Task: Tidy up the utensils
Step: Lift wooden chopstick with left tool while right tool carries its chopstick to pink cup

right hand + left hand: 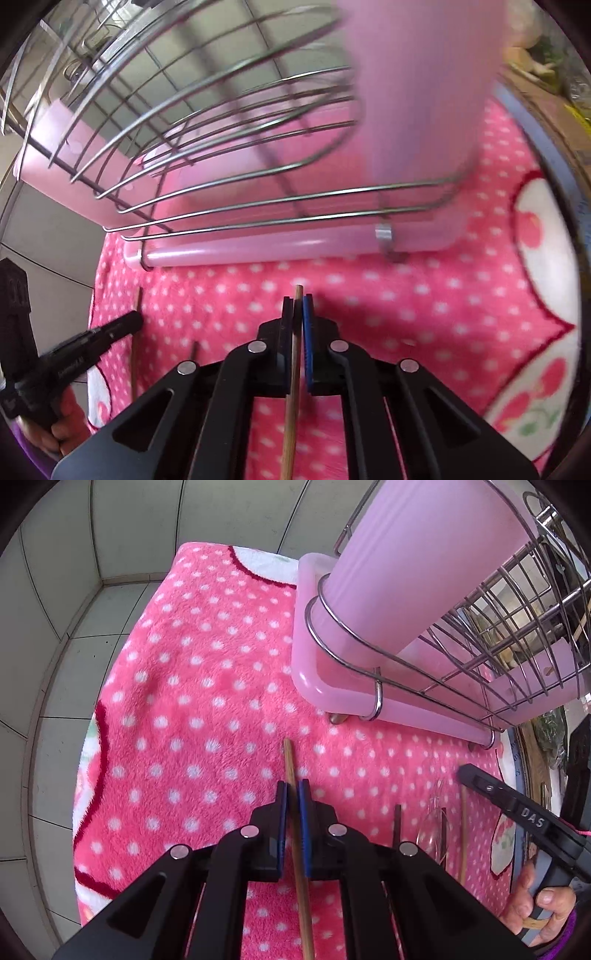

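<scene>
Your left gripper (294, 788) has its jaws almost together and they clamp a brown wooden chopstick (295, 830). The stick runs between the blue pads (305, 812), and its tip comes out past them toward 12 o'clock, over the pink dotted blanket (207, 686).

Your right gripper (297, 306) is also nearly closed, and it pinches a second, paler chopstick (291, 398). The end of this stick shows just above the fingertips.

In the left wrist view, a dark stick (397, 825), a clear plastic spoon (430, 829) and one more wooden chopstick (462, 834) lie on the blanket at about 3 o'clock from the left jaws. They lie side by side, pointing up and down. Your right hand (543, 908) holds the handle of its gripper at 4 o'clock.

The wire dish rack (509, 638), with its pink tray (317, 657) and the tall pink holder (413, 565), stands on the blanket at 1 o'clock. In the right wrist view the rack (207, 122) fills the top at 12 o'clock.
</scene>
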